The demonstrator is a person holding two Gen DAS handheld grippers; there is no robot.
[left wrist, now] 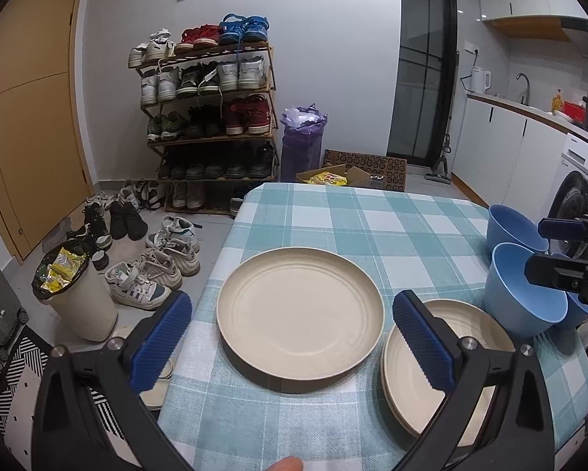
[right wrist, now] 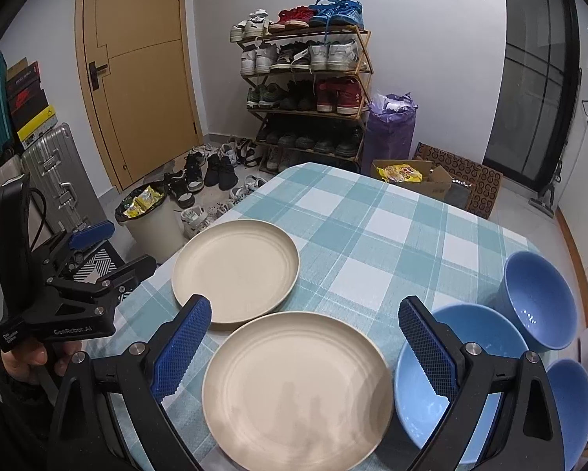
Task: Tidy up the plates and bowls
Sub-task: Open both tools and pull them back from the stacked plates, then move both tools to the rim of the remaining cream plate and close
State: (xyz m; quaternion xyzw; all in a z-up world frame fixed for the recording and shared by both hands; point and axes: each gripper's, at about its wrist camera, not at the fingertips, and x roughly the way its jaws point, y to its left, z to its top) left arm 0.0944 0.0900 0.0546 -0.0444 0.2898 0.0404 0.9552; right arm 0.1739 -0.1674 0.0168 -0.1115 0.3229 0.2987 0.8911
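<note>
- Both of your grippers hang over the table with jaws wide and nothing between the pads: left gripper (left wrist: 294,337), right gripper (right wrist: 304,347).
- Your left gripper frames the single cream plate (left wrist: 300,316), which lies flat on the checked tablecloth (left wrist: 372,219) near the table's left edge.
- Just right of that plate sits a cream plate stack (left wrist: 451,369), at least two high; its rim is partly behind your left gripper's right finger.
- From the right wrist view the stack's top plate (right wrist: 298,386) lies straight under your right gripper, with the single plate (right wrist: 235,269) beyond it, rims close; can't tell if they touch.
- Three blue bowls crowd the table's right side: near bowl (right wrist: 451,376) just beside the stack and partly hidden by the right finger, far bowl (right wrist: 541,300) tilted toward the camera, third bowl (right wrist: 568,404) at the frame edge.
- Your right gripper also shows at the right edge of the left view, in front of the bowls (left wrist: 525,294).
- The middle and far end of the cloth have no dishes on them.
- Off the table: shoe rack (left wrist: 211,114) against the wall, loose shoes on the floor (left wrist: 156,259), white trash bin (left wrist: 80,294) with a black liner close to the table's left edge, purple bag (left wrist: 302,141), open cardboard box (left wrist: 333,176), washing machine (left wrist: 584,192) on the right.
- A hand (right wrist: 27,357) grips the left tool's handle.
</note>
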